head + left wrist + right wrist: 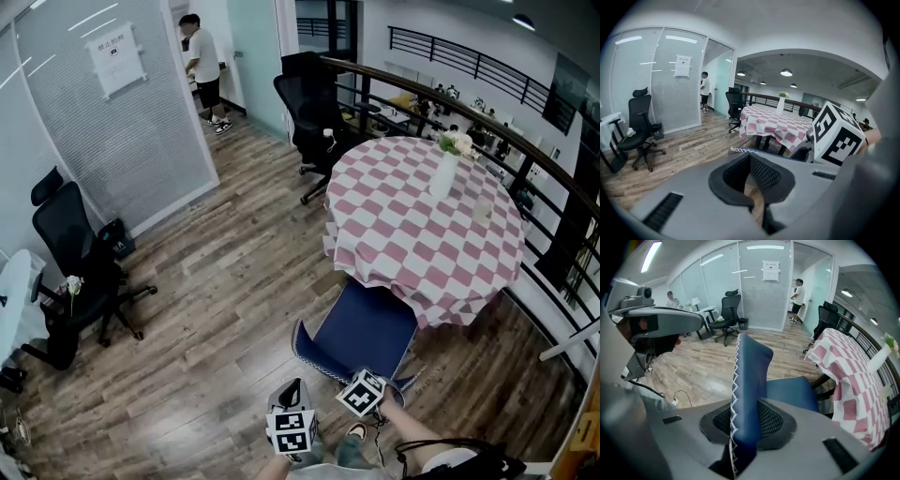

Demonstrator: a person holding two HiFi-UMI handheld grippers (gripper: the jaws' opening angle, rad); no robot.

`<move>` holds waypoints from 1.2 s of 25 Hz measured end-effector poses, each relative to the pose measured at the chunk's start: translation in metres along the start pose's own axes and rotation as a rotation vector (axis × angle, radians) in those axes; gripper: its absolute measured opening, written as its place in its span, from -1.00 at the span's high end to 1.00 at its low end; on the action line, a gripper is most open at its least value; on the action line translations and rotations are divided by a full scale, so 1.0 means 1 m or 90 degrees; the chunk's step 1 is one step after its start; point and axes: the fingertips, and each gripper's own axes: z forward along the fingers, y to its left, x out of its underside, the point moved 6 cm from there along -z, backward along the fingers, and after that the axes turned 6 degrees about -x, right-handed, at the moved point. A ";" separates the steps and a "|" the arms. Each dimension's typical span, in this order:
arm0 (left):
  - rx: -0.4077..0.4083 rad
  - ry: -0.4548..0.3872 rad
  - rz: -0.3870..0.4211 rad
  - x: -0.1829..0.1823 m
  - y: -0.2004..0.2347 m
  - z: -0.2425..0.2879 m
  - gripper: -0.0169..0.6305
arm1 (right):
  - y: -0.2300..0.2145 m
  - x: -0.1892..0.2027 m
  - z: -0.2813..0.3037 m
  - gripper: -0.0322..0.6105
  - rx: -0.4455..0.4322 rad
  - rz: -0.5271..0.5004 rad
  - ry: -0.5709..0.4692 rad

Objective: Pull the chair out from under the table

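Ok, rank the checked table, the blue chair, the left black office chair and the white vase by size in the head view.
Largest: the checked table.
Next, too alike to rank: the left black office chair and the blue chair, which is nearer the camera.
Smallest: the white vase.

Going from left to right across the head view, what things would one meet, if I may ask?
Black office chair → paper notice on the glass wall → standing person → blue chair → white vase. The checked table spans the last two, so it is left out.
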 end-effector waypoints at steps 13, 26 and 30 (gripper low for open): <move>0.006 -0.007 -0.007 0.002 0.007 -0.017 0.95 | 0.040 0.007 0.001 0.59 -0.024 0.000 0.003; 0.001 -0.009 -0.021 0.010 0.022 -0.024 0.95 | 0.076 0.009 0.005 0.59 -0.054 0.007 0.008; -0.002 -0.009 -0.026 0.012 0.028 -0.025 0.95 | 0.087 0.009 0.007 0.59 -0.067 0.010 0.011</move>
